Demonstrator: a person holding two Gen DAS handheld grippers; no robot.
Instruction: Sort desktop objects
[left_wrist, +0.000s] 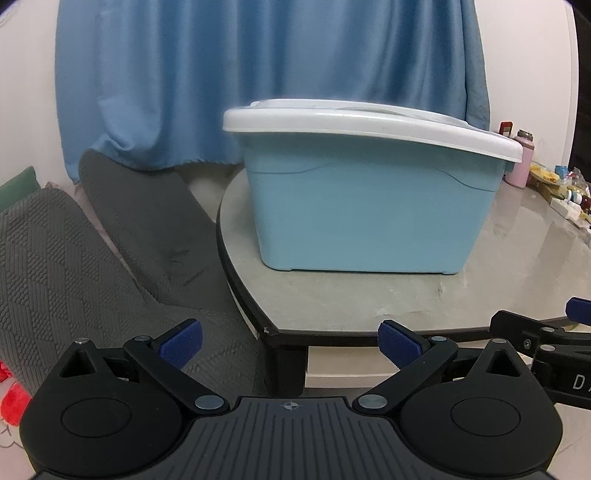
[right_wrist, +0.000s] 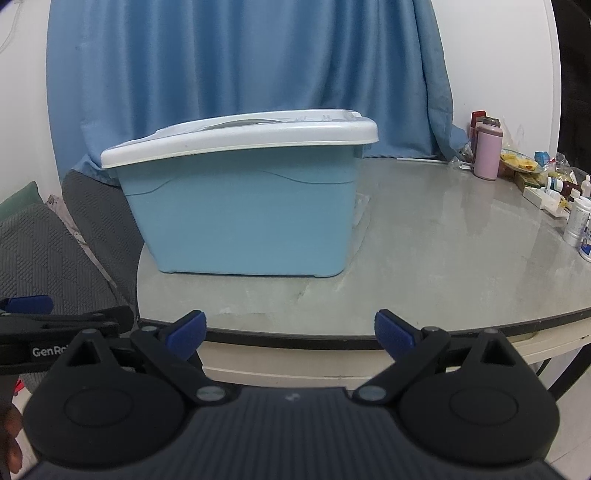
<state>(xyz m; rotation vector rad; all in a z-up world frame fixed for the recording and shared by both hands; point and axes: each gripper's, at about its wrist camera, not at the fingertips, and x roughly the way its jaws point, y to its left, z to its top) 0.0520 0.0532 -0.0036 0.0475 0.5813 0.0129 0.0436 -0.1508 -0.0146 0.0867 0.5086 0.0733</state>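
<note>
While both black handheld grippers hover short of the near rim, the left gripper (left_wrist: 290, 341) and the right gripper (right_wrist: 290, 332) each hold their blue-padded fingers (right_wrist: 393, 334) spread wide apart, gripping nothing. Beyond them lies the round grey stone-look tabletop (right_wrist: 443, 258) with its dark edge. Toward its left side stands a light blue rectangular plastic storage bin (right_wrist: 240, 221), resting flat on the surface and capped by a white plastic lid (right_wrist: 240, 138) that sits fully on; what the bin holds cannot be seen. Well apart, at the far right edge, a pink cylindrical bottle (right_wrist: 487, 151) stands upright beside a cluster of small white bottles and boxes (right_wrist: 565, 199), too small to identify. Left of the tabletop sits a grey textured sofa (left_wrist: 74, 258), and behind everything hangs a blue curtain (right_wrist: 240, 62).
</note>
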